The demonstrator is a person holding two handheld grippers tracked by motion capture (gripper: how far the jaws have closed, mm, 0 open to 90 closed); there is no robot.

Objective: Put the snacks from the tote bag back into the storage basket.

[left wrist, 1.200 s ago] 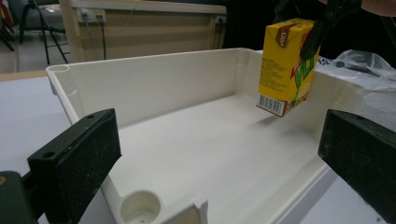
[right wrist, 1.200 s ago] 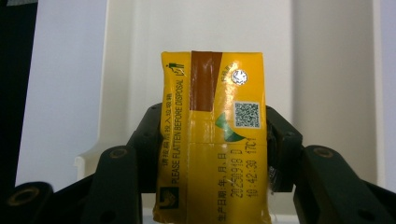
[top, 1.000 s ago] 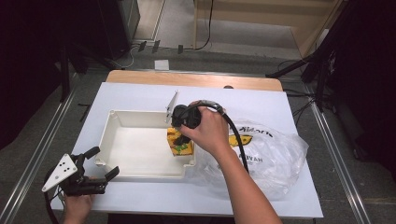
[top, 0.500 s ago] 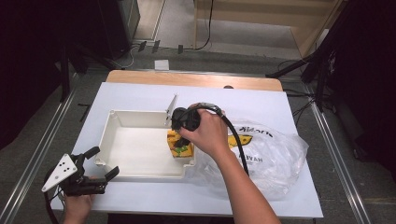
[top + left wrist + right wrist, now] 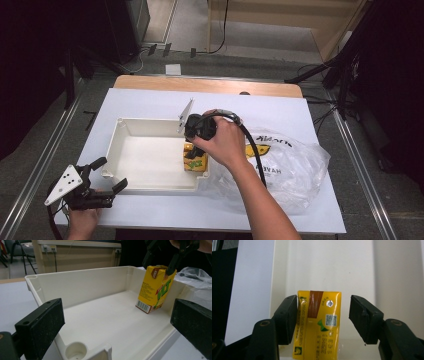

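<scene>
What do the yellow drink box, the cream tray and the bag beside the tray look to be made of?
Drink box: likely coated paperboard, glossy, with folded seams and a foil straw spot on top.
Tray: apparently rigid moulded plastic, matte cream, with rounded corners and moulded sockets.
Bag: thin clear plastic film, crinkled and shiny, with printing on it.

From above, my right hand [image 5: 222, 142] covers the top of the juice carton [image 5: 196, 161]. In the right claw's view its bottom is cut off at 6 o'clock, and its small print is unreadable.
</scene>
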